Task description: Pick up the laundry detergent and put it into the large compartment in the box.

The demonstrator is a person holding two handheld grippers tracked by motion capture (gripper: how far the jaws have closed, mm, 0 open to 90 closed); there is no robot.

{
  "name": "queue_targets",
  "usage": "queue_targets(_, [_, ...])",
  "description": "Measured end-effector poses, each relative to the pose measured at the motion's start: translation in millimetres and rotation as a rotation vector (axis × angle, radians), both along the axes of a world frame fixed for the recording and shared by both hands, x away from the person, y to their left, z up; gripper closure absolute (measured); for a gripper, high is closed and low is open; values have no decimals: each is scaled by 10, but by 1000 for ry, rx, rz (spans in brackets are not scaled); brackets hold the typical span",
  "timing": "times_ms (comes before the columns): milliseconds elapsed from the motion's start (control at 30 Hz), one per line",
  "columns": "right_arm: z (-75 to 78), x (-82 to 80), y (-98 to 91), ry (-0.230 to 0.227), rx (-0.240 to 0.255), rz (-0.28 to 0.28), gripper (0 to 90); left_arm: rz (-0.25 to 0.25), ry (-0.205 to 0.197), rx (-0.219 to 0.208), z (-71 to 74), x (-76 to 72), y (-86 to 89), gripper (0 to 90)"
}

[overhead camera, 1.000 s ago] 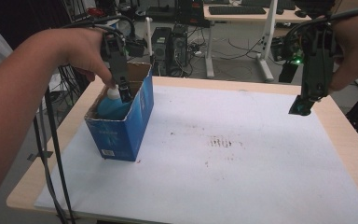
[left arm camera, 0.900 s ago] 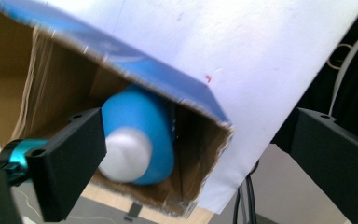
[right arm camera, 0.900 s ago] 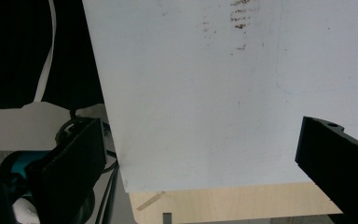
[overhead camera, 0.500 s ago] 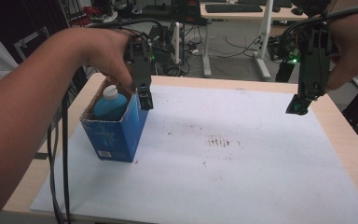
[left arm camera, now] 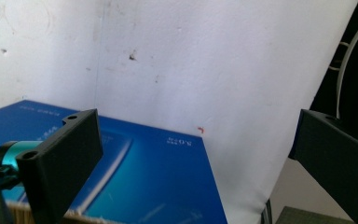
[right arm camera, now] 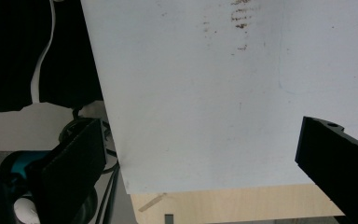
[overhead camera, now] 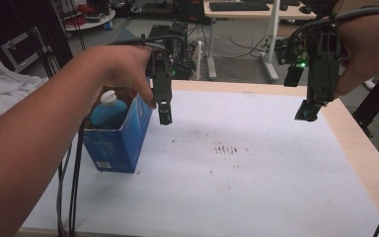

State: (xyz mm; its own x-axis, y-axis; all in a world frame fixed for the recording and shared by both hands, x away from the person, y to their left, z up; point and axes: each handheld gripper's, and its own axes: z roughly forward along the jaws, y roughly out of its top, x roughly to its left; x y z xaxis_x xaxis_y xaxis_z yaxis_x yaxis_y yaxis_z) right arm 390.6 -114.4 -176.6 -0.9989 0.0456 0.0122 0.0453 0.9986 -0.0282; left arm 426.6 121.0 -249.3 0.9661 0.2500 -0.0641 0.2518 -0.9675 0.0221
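A blue carton point(overhead camera: 121, 143), open at the top, stands at the left of the table. Inside it sits a blue bottle point(overhead camera: 107, 111) with a white cap. My left gripper point(overhead camera: 165, 116) hangs just right of the carton's rim, over the white sheet. Its jaws have just been opening and nothing is between them. In the left gripper view the carton's blue side point(left arm camera: 158, 186) lies below the open left gripper point(left arm camera: 196, 154). My right gripper point(overhead camera: 308, 111) is held above the sheet's right side. In the right gripper view the right gripper point(right arm camera: 200, 154) is open and holds nothing.
A white sheet point(overhead camera: 256, 187) covers most of the wooden table point(overhead camera: 362, 148), with brown stains point(overhead camera: 224, 148) near its middle. Black cables point(overhead camera: 66, 197) hang off the left edge. Desks, a chair base and more cables stand on the floor behind the table.
My left gripper has come out of the carton and moved right and down beside it, leaving the bottle inside. The right gripper has stayed where it was.
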Motion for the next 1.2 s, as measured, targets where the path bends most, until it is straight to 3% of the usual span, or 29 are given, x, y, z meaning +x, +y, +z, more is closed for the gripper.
queue_targets(267, [49,10,-69,-7,20,-9,10,-28,-9,-14,-46,52,-56,17])
queue_targets(1200, [42,19,-67,-6,14,-12,10,-16,3,1,-111,44,-54,17])
